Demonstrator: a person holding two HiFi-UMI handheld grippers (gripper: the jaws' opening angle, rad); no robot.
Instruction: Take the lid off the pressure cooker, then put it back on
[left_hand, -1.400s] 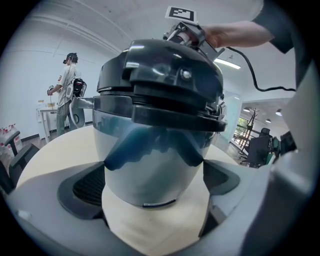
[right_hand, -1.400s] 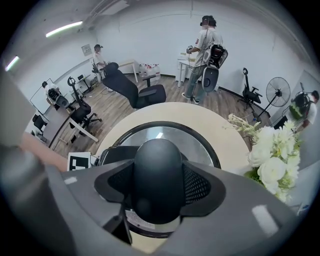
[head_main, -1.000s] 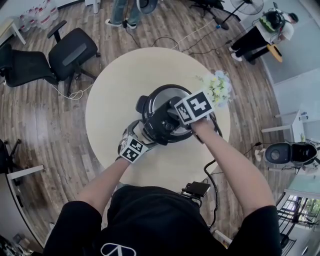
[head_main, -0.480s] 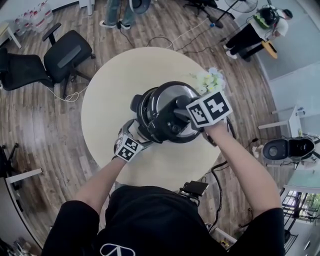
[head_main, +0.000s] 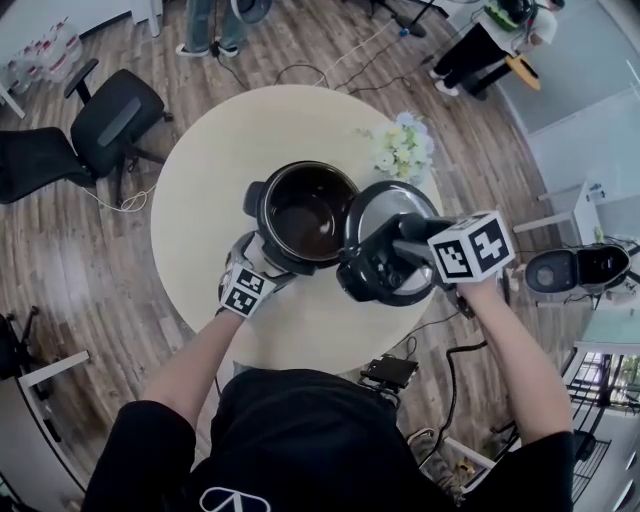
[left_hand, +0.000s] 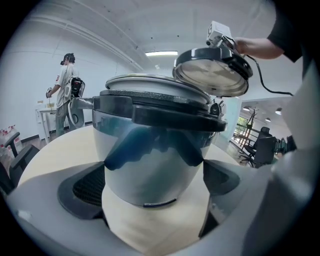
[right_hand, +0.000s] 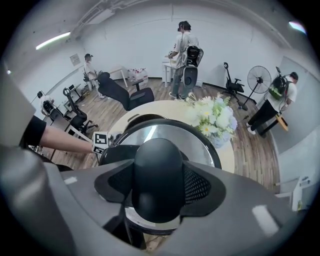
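One lid (head_main: 392, 213) in right tool (right_hand: 159, 186)

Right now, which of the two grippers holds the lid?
The right gripper: its fingers clamp the black knob of the lid, beside the open cooker. The left gripper grips the cooker.

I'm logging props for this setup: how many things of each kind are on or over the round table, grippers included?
Pressure cooker pot: 1
Lid: 1
Flower bunch: 1
Grippers: 2 (left gripper, right gripper)
Total: 5
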